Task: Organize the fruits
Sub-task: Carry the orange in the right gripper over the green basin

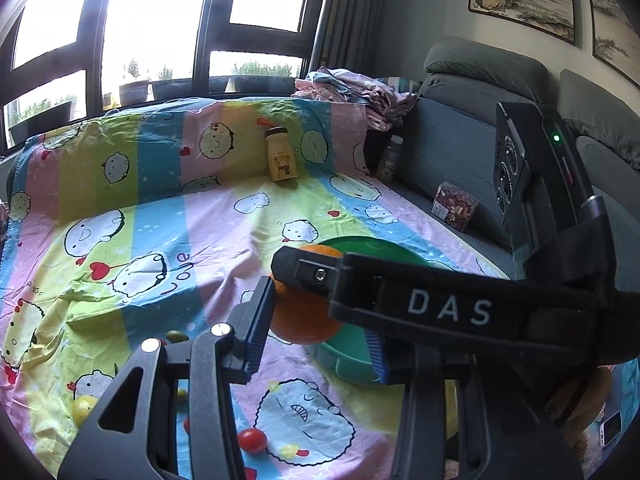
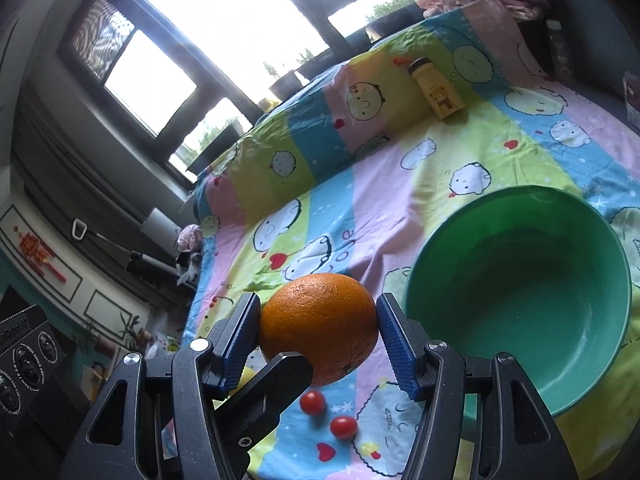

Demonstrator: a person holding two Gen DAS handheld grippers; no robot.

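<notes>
Right gripper (image 2: 318, 334) pinches the orange (image 2: 319, 328) between its two blue ribbed pads, one on each flank, holding the fruit up off the cartoon-print sheet (image 2: 360, 200). Nearly round, the orange has no clear long axis; a small dark dimple sits low on its right side, tilted down toward the sheet. Just to its right stands the green bowl (image 2: 520, 380), mouth open upward, nothing visible inside. Two cherry tomatoes (image 2: 312, 402) lie on the sheet below the orange, close together but apart. Left gripper (image 1: 316, 332) stands partly spread, and its pads press on nothing: in its own view the orange (image 1: 298, 320) and the right gripper's finger (image 1: 320, 276) only lie beyond the gap. A yellow bottle (image 1: 281, 159) leans upright against the draped backrest, well apart from the bowl.
</notes>
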